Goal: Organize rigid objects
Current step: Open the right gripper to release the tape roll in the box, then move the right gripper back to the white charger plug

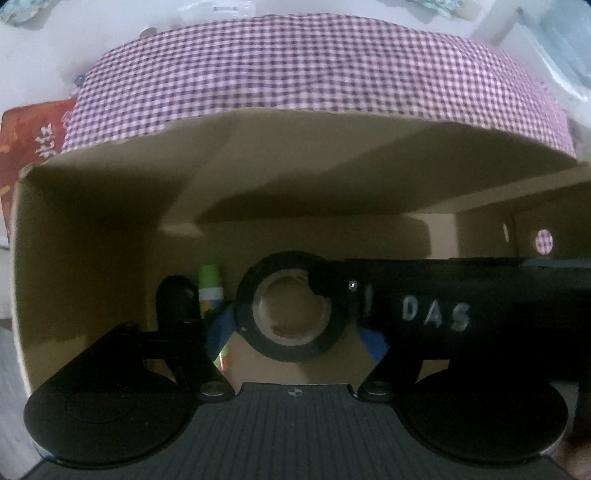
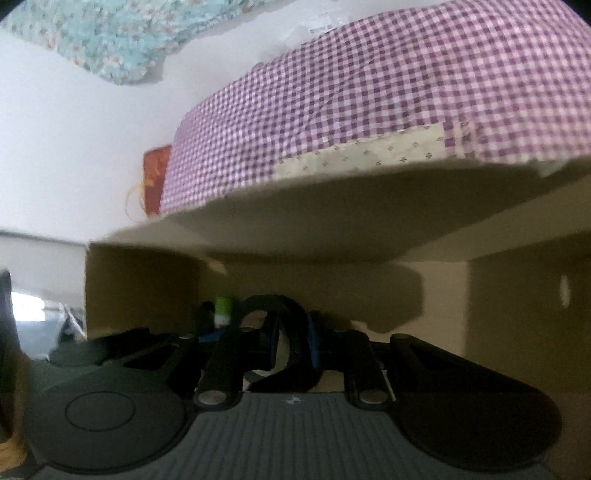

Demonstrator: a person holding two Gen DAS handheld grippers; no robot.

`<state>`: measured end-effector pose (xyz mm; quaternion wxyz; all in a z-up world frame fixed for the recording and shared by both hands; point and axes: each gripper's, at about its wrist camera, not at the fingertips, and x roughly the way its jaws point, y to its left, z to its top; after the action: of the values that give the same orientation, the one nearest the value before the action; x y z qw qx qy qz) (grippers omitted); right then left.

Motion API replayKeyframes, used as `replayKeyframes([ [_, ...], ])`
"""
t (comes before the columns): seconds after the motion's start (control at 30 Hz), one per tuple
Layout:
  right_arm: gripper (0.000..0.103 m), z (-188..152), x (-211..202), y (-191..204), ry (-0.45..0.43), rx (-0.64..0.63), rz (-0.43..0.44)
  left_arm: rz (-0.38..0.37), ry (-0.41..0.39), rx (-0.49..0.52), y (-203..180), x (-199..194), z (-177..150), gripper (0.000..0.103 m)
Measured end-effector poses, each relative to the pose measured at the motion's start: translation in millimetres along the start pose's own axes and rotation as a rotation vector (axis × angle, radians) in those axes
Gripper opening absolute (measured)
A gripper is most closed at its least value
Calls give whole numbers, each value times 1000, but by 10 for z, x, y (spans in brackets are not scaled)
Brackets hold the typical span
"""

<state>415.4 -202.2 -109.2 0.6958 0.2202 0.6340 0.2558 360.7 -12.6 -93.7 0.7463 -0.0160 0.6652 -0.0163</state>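
Note:
A black tape roll (image 1: 295,343) with a brown cardboard core lies flat on the floor of a cardboard box (image 1: 92,240). My left gripper (image 1: 295,338) points straight down over it, its blue pads (image 1: 221,332) standing either side of the roll, slightly off it on the right: open. My right gripper (image 1: 327,282), on a black arm lettered DAS, reaches in from the right and is shut on the roll's far right rim. In the right wrist view the roll (image 2: 273,301) shows as a black arc pinched between the right gripper (image 2: 291,336).
The box has a purple gingham flap (image 1: 314,66) folded back at its far side. Inside, at the left, stand a green-capped stick (image 1: 210,284) and a black object (image 1: 173,295). A red packet (image 1: 29,147) lies outside left. Floral cloth (image 2: 110,33) is beyond.

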Motion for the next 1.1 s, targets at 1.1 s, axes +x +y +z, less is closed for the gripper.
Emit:
replayKeyframes([
  [1.1,26,-2603,-1965,-494,-418,38,208,-194,-432,178,-567,-1756,-2096,75],
])
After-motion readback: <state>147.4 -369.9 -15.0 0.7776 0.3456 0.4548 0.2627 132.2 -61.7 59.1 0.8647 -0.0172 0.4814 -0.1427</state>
